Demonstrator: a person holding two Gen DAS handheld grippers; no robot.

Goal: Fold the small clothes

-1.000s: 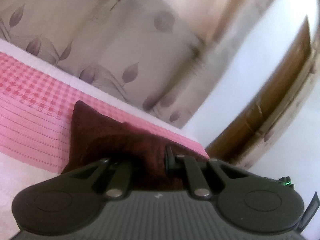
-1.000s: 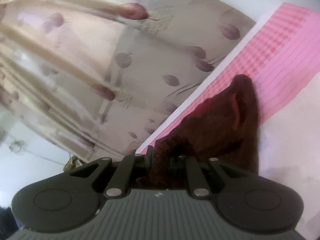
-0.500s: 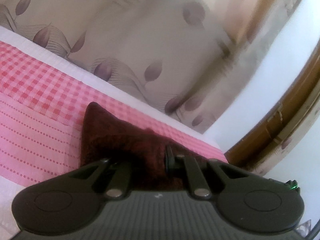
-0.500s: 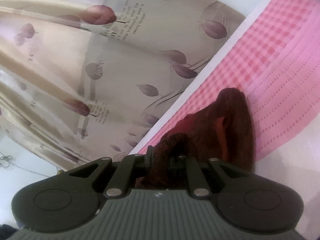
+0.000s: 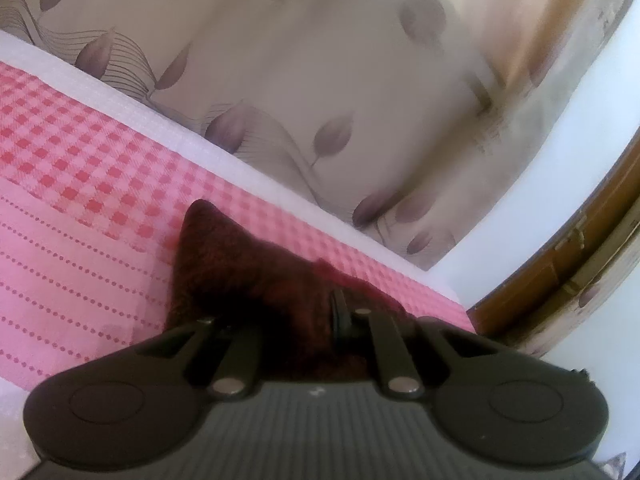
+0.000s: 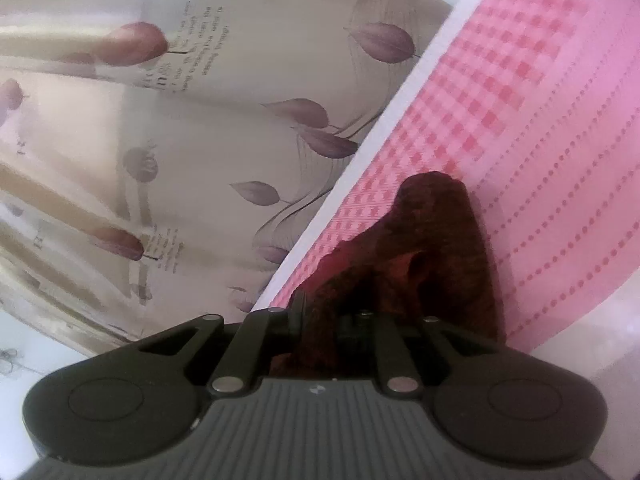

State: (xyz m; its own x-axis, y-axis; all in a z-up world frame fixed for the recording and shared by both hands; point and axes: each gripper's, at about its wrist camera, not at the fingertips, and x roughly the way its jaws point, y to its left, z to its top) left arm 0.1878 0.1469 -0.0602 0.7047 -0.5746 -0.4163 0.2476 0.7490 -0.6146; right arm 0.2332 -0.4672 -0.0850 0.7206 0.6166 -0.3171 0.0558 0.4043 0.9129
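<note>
Here, you are working with two grippers and one garment. The left gripper (image 5: pixel 316 320) is clamped on a fold of the dark maroon cloth (image 5: pixel 240 268); its jaws are nearly together with the fabric bunched between them. The right gripper (image 6: pixel 332 316) is pinching another part of the same cloth (image 6: pixel 440 248), with the jaws just easing apart a little while fabric is still sitting between them.

Counting: one cloth, one pink cover (image 5: pixel 80 200), one patterned curtain (image 5: pixel 320 80).

The cloth is looking fuzzy and thick, like knit or fleece, and is rising to a blunt peak in each view. It is hanging from both grippers over the pink cover, near the far edge of it where a white border (image 5: pixel 140 112) is running.

The cover is showing two weaves: a red-and-pink check band by the white border, then a paler band with dotted lines. The curtain is looking smooth, beige, printed with purple-grey leaves. A brown wooden frame (image 5: pixel 560 264) is curving at the right.
</note>
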